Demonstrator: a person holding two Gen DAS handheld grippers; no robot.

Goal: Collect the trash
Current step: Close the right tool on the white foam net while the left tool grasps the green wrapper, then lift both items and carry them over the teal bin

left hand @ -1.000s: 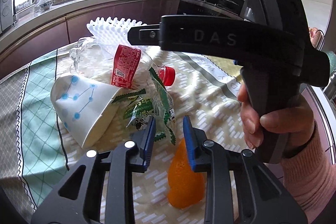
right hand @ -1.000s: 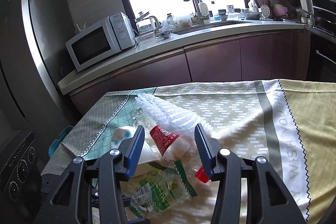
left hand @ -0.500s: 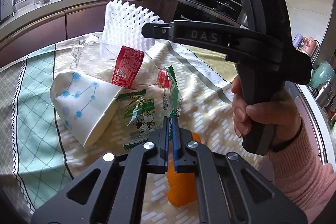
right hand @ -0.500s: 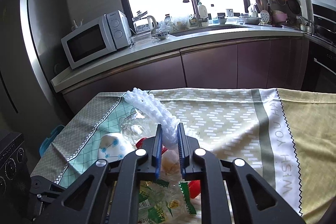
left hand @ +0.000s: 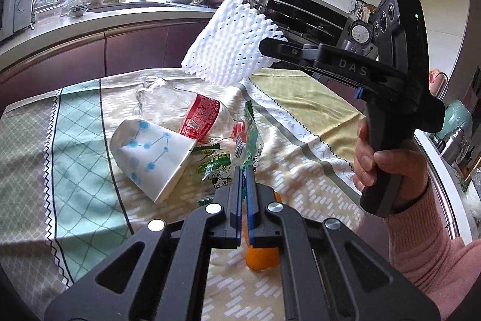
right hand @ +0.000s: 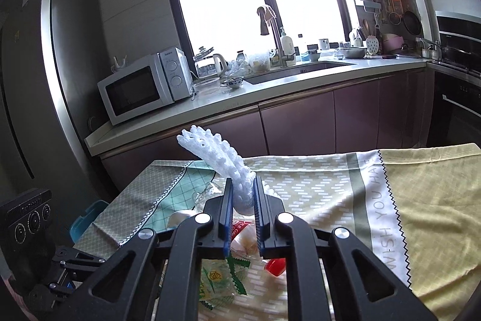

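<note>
Your right gripper (right hand: 243,185) pinched the white foam net (right hand: 221,161); your left gripper (left hand: 244,170) clamped the green wrapper (left hand: 251,137). The tablecloth (right hand: 381,200) read "WISH YOU HAVE".

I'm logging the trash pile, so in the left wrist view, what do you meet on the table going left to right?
Paper cup → crushed plastic bottle → green snack wrapper, pinched in the left gripper → orange peel, showing below the jaws.

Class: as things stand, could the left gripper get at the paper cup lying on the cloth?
Probably not yet. The left gripper is shut on the green wrapper, so it is occupied. The paper cup lies uncovered just to its left, so the way looks free once the wrapper is released.
</note>
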